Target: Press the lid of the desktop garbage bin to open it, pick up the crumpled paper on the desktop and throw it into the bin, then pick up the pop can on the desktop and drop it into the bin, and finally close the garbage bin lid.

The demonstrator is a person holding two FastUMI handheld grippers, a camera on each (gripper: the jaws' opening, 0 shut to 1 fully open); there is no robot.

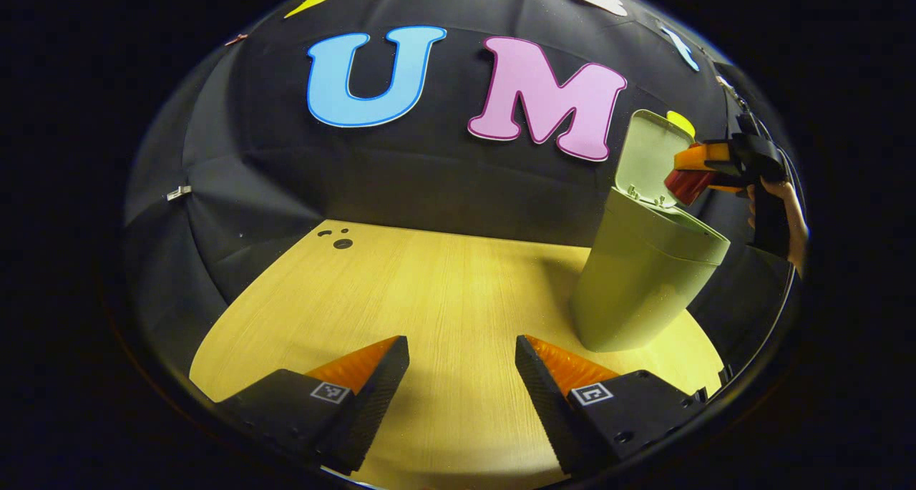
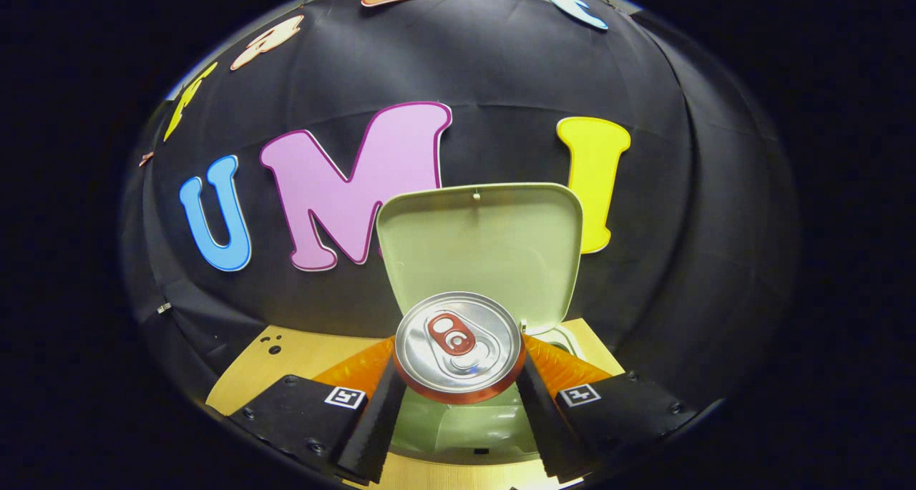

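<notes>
A pale green bin stands on the wooden table at the right of the left gripper view, its lid raised. Above its mouth the right gripper, held by a hand, carries a red pop can. In the right gripper view the pop can shows its silver top between the fingers of the right gripper, which is shut on it, over the open bin and in front of the raised lid. My left gripper hovers open over bare table, left of the bin.
The wooden table stretches left of the bin, with a few small dark holes near its back edge. The black cloth wall rises right behind the table and the bin.
</notes>
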